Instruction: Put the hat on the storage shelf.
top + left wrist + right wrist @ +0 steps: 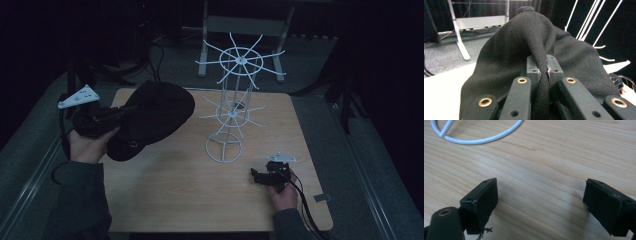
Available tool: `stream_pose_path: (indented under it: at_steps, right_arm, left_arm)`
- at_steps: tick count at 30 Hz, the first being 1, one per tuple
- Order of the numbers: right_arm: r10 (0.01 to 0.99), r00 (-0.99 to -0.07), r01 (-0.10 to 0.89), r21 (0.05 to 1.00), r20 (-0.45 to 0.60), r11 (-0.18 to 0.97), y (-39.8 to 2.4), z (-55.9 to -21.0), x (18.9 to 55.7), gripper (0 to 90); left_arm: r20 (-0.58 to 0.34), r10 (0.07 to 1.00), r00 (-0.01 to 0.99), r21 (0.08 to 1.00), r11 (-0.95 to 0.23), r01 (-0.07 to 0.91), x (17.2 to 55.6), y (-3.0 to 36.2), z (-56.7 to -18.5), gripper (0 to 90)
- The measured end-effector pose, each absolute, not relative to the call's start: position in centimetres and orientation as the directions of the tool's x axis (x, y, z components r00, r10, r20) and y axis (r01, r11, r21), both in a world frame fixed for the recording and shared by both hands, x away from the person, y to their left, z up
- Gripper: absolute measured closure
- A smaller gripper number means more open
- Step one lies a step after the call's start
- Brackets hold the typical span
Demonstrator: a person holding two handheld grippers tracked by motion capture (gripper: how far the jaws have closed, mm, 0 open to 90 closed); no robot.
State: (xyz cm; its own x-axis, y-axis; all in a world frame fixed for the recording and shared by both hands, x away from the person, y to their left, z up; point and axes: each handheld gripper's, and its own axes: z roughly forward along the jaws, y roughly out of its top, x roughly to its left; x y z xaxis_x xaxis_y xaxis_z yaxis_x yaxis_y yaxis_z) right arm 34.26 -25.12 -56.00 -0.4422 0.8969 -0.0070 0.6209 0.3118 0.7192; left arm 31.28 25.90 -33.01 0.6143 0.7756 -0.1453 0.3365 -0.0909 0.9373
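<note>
L gripper (543, 72) is pinching a fold of the black hat (150, 117): jaws pressed tight on a ridge of cloth, so the rest of the hat hangs off the pinch and bulges fwd. Hat is held at the table's (165, 200) rear-left corner, just left of the white wire rack (231, 107), not touching it as far as the high view shows. Probably gripped by a fold because the cloth's too floppy to grab whole; a ridge gives the pads something to bite.

R gripper (541, 202) sits low over bare tabletop near the rack's ring base (477, 137), jaws spread wide, nothing between them. Looks parked, free to steady the rack or help w/ the hat.

Materials: hat is soft, matte, woven/knit, w/ a metal eyelet (133, 144) on one side. Rack is thin white coated wire, upright post, two tiers of radiating curved arms. Table is pale wood-grain laminate, rounded corners.
</note>
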Motion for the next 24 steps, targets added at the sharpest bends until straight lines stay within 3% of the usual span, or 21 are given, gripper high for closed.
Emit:
stream_pose_path:
  at_steps: [24]
  right_arm:
    - [0.897,-0.443,0.62,0.719,-0.008,0.312,-25.1,-56.0,34.3,12.3]
  left_arm:
    - [-0.189,0.756,0.627,0.956,-0.005,0.294,32.3,25.4,-31.9,84.5]
